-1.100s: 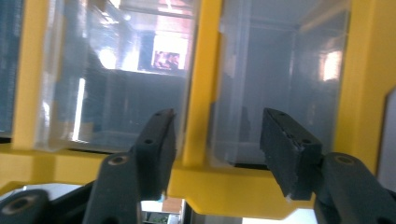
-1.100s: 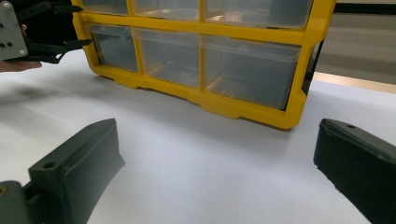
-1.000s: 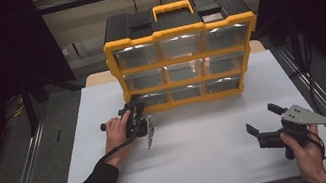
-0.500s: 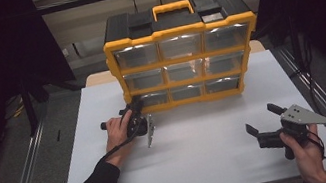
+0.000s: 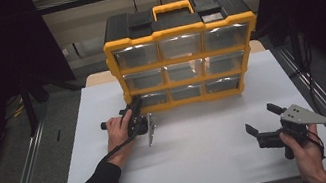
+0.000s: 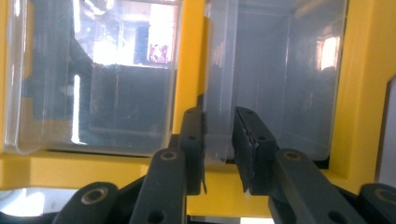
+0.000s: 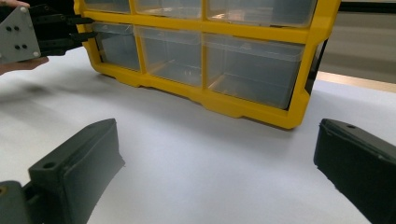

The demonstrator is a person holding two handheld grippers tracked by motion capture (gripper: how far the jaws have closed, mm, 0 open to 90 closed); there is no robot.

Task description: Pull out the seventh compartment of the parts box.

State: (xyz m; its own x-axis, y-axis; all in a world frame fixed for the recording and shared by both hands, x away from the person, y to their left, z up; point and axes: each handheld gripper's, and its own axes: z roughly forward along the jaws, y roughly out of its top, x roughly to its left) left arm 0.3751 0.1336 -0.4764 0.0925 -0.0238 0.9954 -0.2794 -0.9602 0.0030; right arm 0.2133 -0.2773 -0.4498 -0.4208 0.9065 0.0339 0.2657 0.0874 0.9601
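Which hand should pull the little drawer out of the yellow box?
Left. The left gripper is already shut on the bottom-left drawer, while the right gripper sits open, apart from the organizer.

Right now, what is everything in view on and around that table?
organiser cabinet: one, yellow frame with black top and yellow handle, at the table's far middle.
drawers: nine, clear plastic, three rows of three in the cabinet front.
bottom-left drawer: one, clear, its front lip between the left jaws.
table: one, white top, under everything.
left hand-held gripper: one, black, shut on the bottom-left drawer; its jaws have just been closing.
right hand-held gripper: one, black with grey plate, open above the bare table at near right.
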